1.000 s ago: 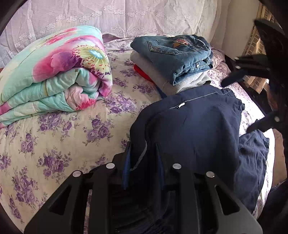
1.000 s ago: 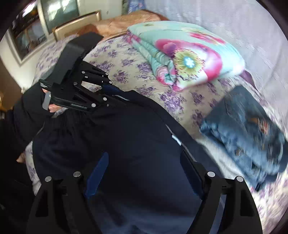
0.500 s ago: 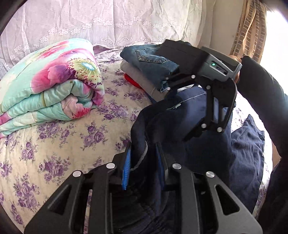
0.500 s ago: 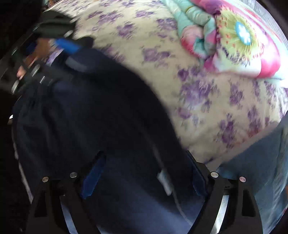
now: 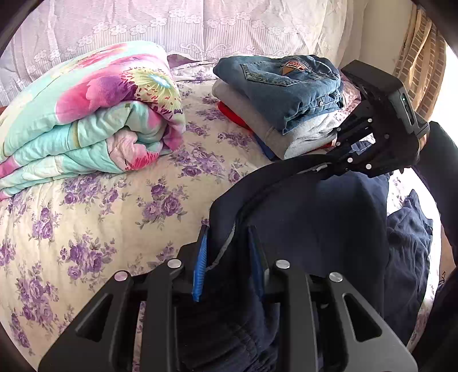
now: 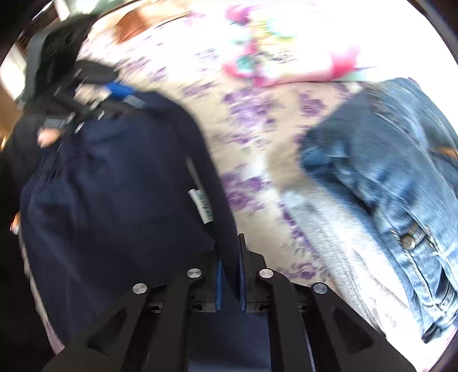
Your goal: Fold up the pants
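Dark navy pants lie on the right side of the flowered bedsheet, with the waistband raised between both grippers. My left gripper is shut on the near end of the waistband, fabric bunched between its blue pads. My right gripper grips the far end of the same band, near the clothes stack. In the blurred right wrist view the right gripper's jaws are closing tight, with the edge of the pants pinched between the pads. The left gripper shows there at the upper left, held by a hand.
A folded floral quilt lies at the left. A stack of folded clothes with jeans on top sits at the back right, close to the right gripper. Lace-covered pillows line the back; a curtain hangs at the right.
The right gripper came down from open over the pants to the far end of the waistband and shut on it. The left gripper kept its hold and place.
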`<state>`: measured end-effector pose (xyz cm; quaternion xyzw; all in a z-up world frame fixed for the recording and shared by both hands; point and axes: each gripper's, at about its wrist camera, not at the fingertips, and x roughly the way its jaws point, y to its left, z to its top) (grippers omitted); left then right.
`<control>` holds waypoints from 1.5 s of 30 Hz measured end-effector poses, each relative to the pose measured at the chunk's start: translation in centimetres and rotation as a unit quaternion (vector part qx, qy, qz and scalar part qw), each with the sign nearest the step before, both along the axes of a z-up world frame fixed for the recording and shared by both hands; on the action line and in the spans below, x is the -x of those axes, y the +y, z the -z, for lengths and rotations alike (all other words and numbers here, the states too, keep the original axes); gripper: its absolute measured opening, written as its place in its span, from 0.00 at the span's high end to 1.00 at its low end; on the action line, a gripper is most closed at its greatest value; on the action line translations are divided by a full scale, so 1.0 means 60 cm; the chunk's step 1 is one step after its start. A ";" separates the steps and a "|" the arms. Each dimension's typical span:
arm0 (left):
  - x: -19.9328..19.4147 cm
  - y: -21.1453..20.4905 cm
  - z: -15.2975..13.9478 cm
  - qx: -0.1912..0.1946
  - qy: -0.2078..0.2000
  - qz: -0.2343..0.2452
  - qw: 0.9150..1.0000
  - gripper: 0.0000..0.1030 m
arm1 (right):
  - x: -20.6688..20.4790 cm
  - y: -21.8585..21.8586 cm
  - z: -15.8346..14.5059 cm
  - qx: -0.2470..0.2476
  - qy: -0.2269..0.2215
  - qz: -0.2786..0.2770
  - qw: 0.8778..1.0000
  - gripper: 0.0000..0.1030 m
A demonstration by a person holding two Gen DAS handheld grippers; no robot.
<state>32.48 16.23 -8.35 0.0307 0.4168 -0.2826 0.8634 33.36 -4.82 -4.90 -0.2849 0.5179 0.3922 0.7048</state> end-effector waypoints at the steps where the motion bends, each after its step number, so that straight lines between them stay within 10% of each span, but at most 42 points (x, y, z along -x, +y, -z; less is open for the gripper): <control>1: 0.001 0.000 -0.002 -0.001 -0.003 0.001 1.000 0.75 | 0.003 -0.002 -0.001 -0.001 -0.004 0.007 1.000 0.91; 18: 0.170 -0.029 -0.112 -0.051 -0.079 0.051 0.994 0.80 | 0.213 -0.056 -0.138 -0.004 -0.103 0.079 0.992 0.90; 35: 0.387 0.012 -0.056 -0.062 -0.054 0.049 0.995 0.92 | 0.477 -0.013 -0.036 -0.030 -0.069 0.067 0.995 0.90; 45: 0.475 0.037 -0.026 -0.070 -0.045 0.025 0.996 1.00 | 0.508 -0.003 0.061 -0.047 0.000 0.066 0.997 0.89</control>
